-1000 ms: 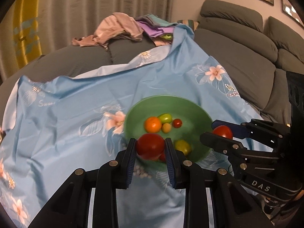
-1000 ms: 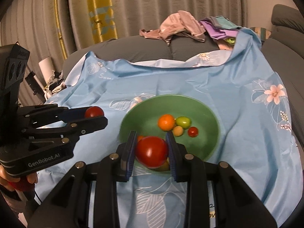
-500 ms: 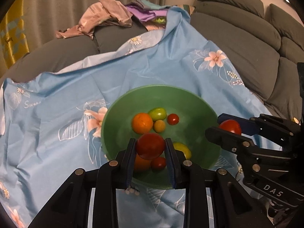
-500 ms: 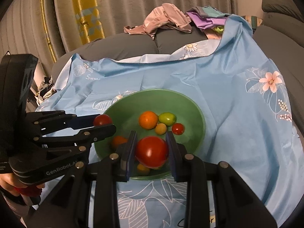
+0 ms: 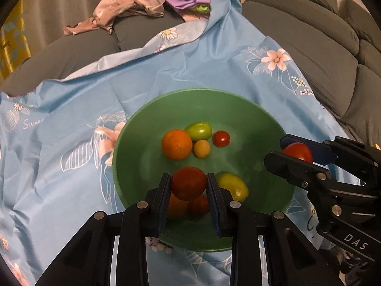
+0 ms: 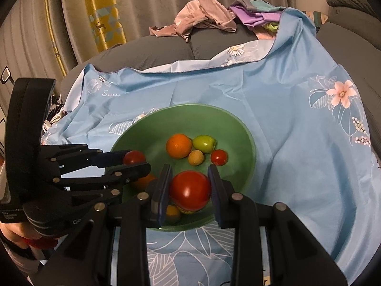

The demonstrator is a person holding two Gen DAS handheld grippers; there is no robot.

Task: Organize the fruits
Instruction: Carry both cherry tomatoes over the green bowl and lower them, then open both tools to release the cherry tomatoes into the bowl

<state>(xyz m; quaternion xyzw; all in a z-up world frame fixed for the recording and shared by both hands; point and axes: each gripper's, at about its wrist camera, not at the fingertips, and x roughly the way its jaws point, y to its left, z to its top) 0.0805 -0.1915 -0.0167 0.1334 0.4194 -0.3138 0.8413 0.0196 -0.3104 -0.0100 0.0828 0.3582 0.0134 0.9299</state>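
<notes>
A green bowl sits on a blue flowered cloth. In it lie an orange, a green tomato, a small tan fruit, a cherry tomato and a yellow-green fruit. My left gripper is shut on a red tomato just above the bowl's near side. My right gripper is shut on a larger red tomato, also over the bowl. Each gripper shows in the other's view, the right gripper and the left gripper, both by the rim.
The cloth covers a grey sofa seat. A heap of clothes lies at the far end. Sofa back cushions rise on the right, and curtains hang behind. A hand grips the left tool.
Both grippers have come forward and down with their tomatoes, from the bowl's near edge to over it. The bowl now looks larger and nearer. Both grips are unchanged.
</notes>
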